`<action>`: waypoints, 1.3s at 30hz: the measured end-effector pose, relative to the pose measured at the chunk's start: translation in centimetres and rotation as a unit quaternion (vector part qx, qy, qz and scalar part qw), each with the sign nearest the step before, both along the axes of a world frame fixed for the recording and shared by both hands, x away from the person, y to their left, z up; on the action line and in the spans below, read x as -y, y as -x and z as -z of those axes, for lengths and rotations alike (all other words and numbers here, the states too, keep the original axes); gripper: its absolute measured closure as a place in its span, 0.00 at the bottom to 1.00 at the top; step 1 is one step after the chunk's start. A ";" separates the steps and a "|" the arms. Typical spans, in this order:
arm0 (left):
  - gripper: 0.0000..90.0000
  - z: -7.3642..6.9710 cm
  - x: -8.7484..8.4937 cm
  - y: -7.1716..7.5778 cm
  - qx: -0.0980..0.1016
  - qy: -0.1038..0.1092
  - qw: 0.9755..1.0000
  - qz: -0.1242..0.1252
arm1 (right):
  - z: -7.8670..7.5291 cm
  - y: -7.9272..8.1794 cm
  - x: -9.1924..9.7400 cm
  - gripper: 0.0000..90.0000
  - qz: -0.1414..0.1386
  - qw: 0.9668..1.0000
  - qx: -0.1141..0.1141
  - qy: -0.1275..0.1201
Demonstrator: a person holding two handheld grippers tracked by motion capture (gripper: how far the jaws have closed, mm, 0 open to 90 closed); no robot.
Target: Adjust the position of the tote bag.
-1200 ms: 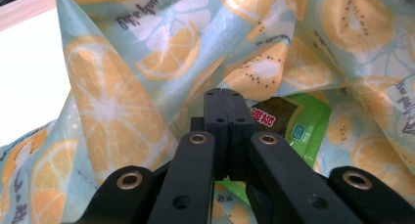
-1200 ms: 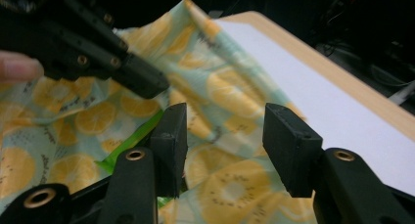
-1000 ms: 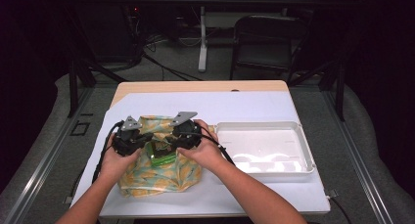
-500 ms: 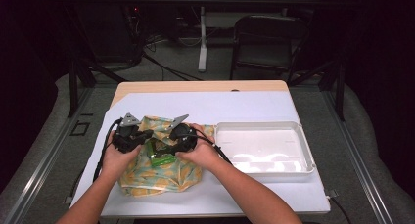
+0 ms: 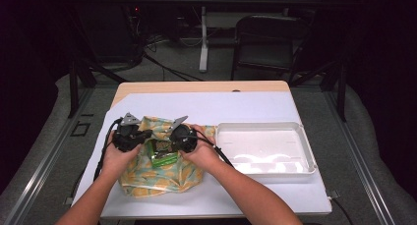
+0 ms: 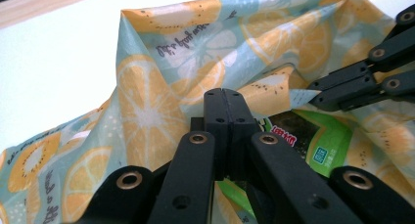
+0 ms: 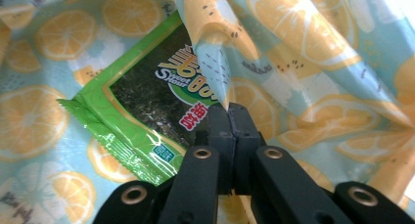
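High view, nearest the person: two forearms reach in over a citrus-print cloth bag lying on the white table. The left gripper and the right gripper sit over its upper part, facing each other. The right gripper's jaws have just been closing, and in the right gripper view they are clamped on a fold of the bag; the left gripper's jaws are pinched tight on the fabric too. Each pinch seems meant to hold one side of the mouth apart, so the green seaweed packet lies exposed between them. Farther right, just beside the bag, stands a white tray.
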State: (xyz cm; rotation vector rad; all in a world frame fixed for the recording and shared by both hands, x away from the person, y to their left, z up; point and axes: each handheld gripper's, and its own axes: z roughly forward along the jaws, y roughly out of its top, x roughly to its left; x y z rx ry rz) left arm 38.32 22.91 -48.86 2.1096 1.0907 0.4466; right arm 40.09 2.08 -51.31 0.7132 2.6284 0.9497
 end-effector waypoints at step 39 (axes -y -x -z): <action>0.62 3.2 0.0 2.0 0.026 -0.096 0.995 -0.003 | -2.0 -1.2 2.1 1.00 0.024 0.997 -0.045 -0.063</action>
